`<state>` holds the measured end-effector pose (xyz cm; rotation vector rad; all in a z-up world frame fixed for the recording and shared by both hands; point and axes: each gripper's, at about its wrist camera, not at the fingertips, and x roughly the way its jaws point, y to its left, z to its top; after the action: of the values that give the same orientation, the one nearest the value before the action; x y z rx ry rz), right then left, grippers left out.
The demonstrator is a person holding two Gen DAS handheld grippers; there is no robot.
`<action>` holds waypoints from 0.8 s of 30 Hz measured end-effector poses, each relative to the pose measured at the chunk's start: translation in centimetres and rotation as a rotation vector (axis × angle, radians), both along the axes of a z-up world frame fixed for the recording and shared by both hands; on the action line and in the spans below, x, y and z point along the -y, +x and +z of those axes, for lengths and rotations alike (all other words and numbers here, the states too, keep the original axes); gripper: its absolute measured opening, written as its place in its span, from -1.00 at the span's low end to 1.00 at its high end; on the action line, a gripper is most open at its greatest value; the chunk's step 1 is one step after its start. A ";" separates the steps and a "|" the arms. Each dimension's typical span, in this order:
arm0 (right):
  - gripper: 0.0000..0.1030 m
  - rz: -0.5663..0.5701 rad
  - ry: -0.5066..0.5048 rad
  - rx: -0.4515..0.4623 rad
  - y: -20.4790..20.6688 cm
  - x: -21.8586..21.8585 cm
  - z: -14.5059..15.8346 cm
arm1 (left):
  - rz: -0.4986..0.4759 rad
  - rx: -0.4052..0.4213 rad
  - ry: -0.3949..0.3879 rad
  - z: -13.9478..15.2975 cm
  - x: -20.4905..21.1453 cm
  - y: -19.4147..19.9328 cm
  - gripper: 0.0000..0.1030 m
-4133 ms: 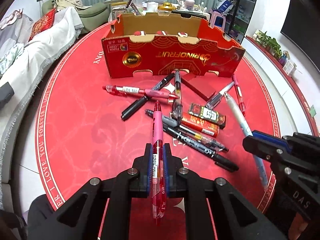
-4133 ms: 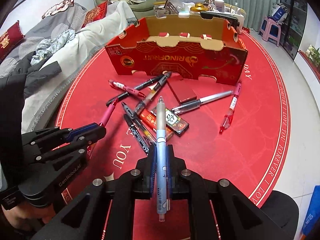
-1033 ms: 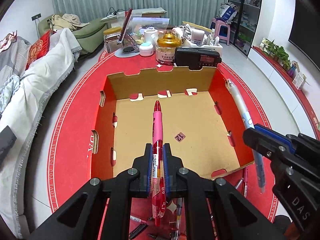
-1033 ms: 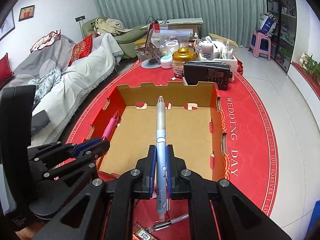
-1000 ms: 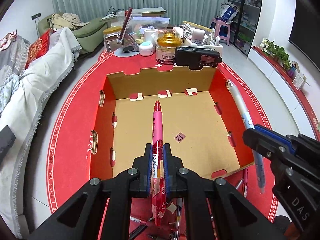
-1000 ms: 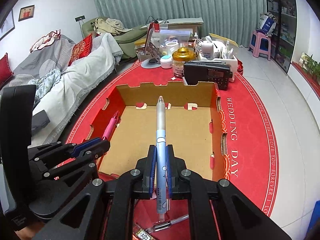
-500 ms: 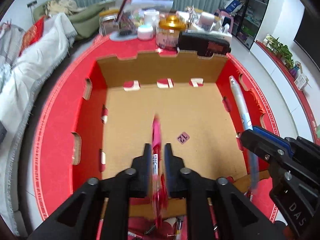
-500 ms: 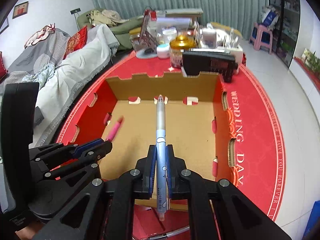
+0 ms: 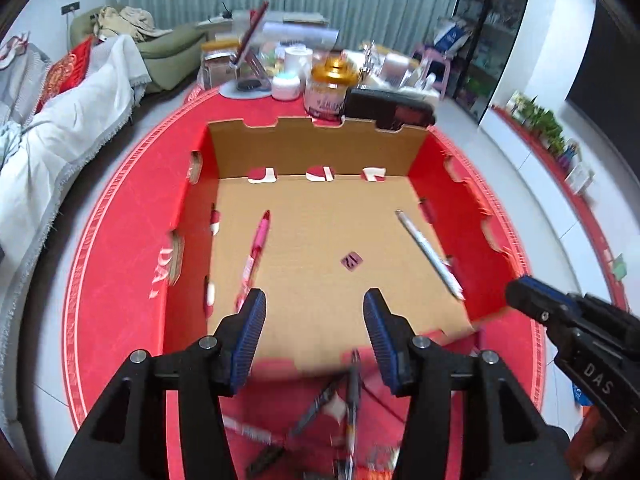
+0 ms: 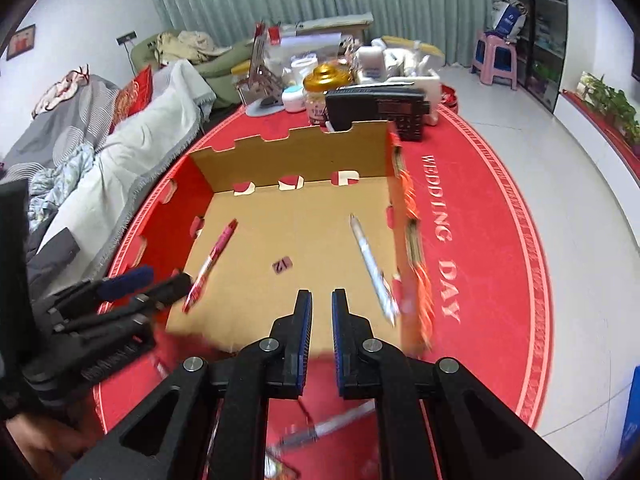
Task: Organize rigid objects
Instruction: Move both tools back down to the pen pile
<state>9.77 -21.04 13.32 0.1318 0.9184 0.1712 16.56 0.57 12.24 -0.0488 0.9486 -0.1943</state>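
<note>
The open red cardboard box [image 9: 312, 148] [image 10: 296, 152] lies just ahead of both grippers. A pink pen [image 9: 253, 256] [image 10: 211, 264] rests on its floor at the left. A white and blue pen [image 9: 428, 254] [image 10: 370, 264] rests at the right, beside the side wall. My left gripper [image 9: 314, 300] [image 10: 156, 280] hovers over the box's near edge, jaws opening wide with nothing between them. My right gripper [image 10: 321, 294] [image 9: 520, 296] hangs over the near right corner. Only a narrow slit shows between its pads, and it is empty.
Several more pens [image 9: 352, 384] lie blurred on the red round mat in front of the box. Behind the box stand a black radio [image 9: 390, 110], a gold-lidded jar [image 9: 330, 88] and other clutter. A blanket-covered sofa [image 9: 60, 128] runs along the left.
Both pens have left the grippers and now lie on the box floor. The left jaws have spread wide. Both grippers have drawn back toward the box's near edge.
</note>
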 end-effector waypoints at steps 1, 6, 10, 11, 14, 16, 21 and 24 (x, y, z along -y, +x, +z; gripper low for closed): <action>-0.79 -0.003 0.002 0.005 -1.3 0.3 0.1 | 0.001 0.017 -0.018 0.5 -0.4 -1.6 0.06; -0.79 -0.025 -0.003 -0.032 -6.9 1.6 -1.9 | 0.028 0.021 -0.055 0.3 -1.4 -8.2 0.06; -0.79 -0.052 0.012 -0.143 -8.9 2.5 -5.8 | 0.038 -0.087 -0.083 -3.4 -1.4 -11.5 0.05; -0.79 -0.057 0.022 -0.159 -9.3 2.7 -6.5 | 0.036 -0.100 -0.084 -3.9 -1.2 -11.8 0.01; -0.79 -0.071 0.016 -0.171 -9.9 3.1 -7.3 | 0.011 -0.111 -0.073 -5.6 -1.2 -12.4 -0.06; -0.79 -0.075 0.015 -0.170 -10.1 3.3 -7.4 | 0.011 -0.106 -0.065 -6.0 -1.9 -12.3 -0.06; -0.79 -0.080 0.029 -0.159 -10.1 3.6 -7.1 | -0.115 -0.061 0.031 -6.1 -3.1 -10.3 -0.06; -0.79 -0.073 0.039 -0.151 -10.4 3.5 -7.2 | -0.218 -0.045 0.101 -6.1 -2.6 -8.9 -0.06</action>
<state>-0.65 -24.57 6.07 0.2163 1.0591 0.1122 7.71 3.12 6.10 0.1444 1.0075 -0.3478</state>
